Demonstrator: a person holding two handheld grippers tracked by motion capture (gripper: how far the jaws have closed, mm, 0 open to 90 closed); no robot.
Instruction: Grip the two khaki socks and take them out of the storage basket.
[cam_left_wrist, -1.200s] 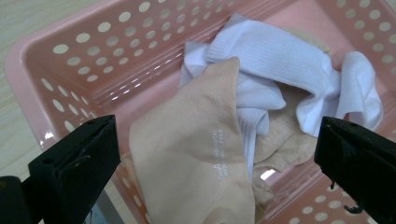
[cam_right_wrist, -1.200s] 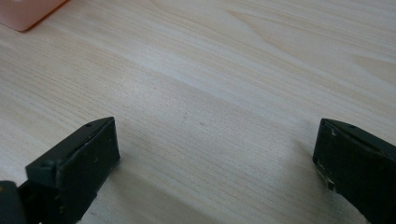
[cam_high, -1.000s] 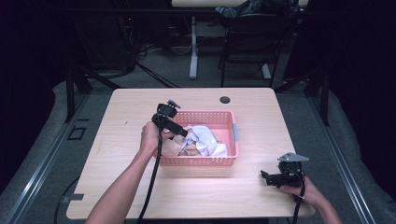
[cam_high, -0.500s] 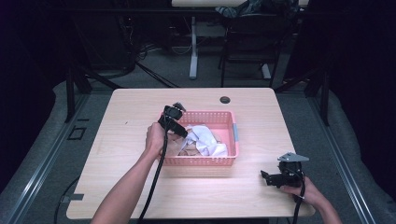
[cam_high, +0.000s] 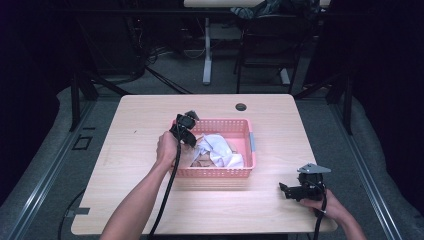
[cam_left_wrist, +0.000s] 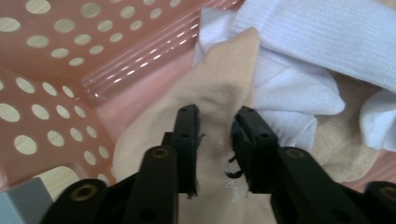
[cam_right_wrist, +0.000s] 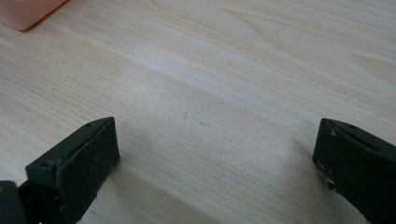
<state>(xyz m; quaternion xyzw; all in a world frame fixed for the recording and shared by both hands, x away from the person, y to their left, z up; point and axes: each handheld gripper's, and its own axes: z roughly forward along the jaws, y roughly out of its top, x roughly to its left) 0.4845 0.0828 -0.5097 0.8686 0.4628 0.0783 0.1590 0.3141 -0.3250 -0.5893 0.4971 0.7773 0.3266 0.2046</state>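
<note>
A pink perforated basket (cam_high: 252, 145) stands mid-table with white cloth (cam_high: 220, 150) and beige cloth in it. My left gripper (cam_high: 191, 144) dips into the basket's left end. In the left gripper view its jaws (cam_left_wrist: 216, 116) stand a narrow gap apart and pinch a raised fold of a beige sock (cam_left_wrist: 219, 88). This sock lies against the basket wall (cam_left_wrist: 56, 70), beside a white ribbed sock (cam_left_wrist: 299, 46). My right gripper (cam_high: 284, 189) rests near the table's front right edge. It is wide open (cam_right_wrist: 217, 140) over bare wood, with nothing between its fingers.
A small black round grommet (cam_high: 241, 106) sits near the table's far edge. The wooden table (cam_high: 135, 125) has bare room left and right of the basket. A basket corner (cam_right_wrist: 28, 11) peeks in at the top left of the right gripper view. Desk legs and chairs stand beyond.
My left gripper has moved right from the basket's left rim and down into it, onto the beige sock. The right gripper has stayed put.
</note>
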